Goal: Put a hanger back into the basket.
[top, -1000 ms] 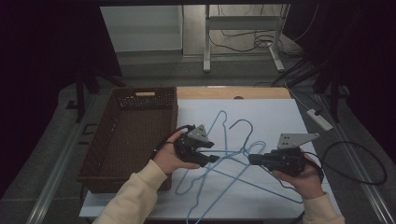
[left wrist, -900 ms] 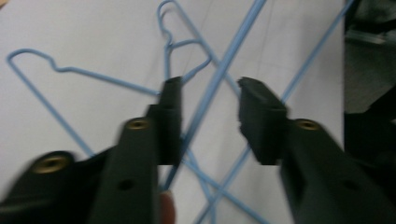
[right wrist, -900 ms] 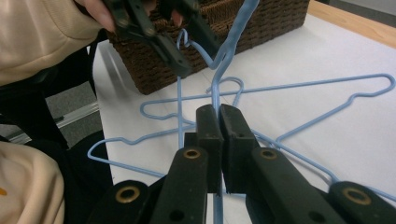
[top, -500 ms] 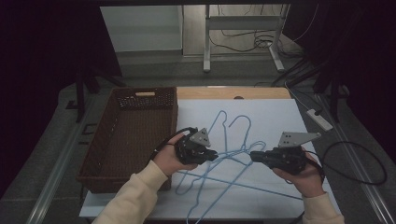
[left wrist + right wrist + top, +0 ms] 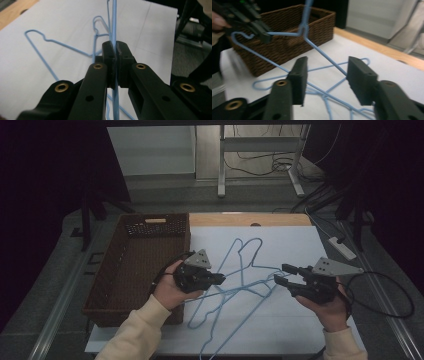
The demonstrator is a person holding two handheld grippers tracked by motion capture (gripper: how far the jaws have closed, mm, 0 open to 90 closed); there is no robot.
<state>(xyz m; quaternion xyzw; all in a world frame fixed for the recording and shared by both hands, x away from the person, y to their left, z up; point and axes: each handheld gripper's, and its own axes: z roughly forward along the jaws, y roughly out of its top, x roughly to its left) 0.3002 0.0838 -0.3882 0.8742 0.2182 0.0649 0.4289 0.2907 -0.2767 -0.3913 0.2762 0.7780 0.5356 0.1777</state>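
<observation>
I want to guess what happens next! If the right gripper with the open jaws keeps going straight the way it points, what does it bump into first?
Most likely the blue wire hanger that the left gripper holds up. Its wire crosses right between the open jaws of the right gripper. Depth is hard to judge. The brown basket sits farther behind.

Tangled blue wire hangers (image 5: 240,285) crowd the sheet between both grippers; a wicker basket (image 5: 131,265) walls the left edge, right side open.

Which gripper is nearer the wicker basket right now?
Left. The left gripper, shut on a blue wire hanger, sits just beside the wicker basket; the right gripper is open, farther across the table.
</observation>
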